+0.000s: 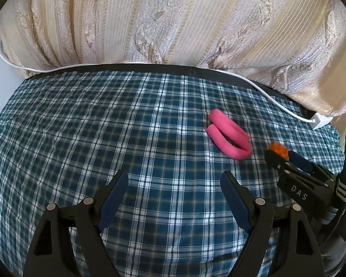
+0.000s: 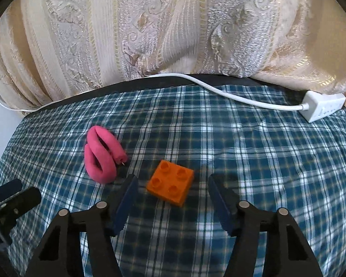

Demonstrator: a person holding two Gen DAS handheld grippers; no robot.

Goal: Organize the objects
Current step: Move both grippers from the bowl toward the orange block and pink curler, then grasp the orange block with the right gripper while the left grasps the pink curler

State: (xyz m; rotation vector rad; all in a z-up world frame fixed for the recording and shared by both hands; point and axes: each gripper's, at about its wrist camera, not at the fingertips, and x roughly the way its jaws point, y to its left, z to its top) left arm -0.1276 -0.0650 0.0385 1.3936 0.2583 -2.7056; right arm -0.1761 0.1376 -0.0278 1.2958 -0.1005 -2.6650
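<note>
2 grippers (image 2: 170,198), 1 orange brick (image 2: 170,183), 1 pink roll (image 2: 102,153)

Orange four-stud brick (image 2: 170,182) flat on plaid cloth; pink foam curler (image 2: 102,153) bent double, lying near, apart.

The only writing that can be read is the white capital letters "DAS", printed along the black body of the right gripper (image 1: 279,152) as it shows at the right edge of the left wrist view. The letters run slantwise down the housing, just behind the fingers. In the right wrist view the edge of the left gripper (image 2: 11,192) bears a scrap of white lettering at the far left, cut off by the frame and too small to read
</note>
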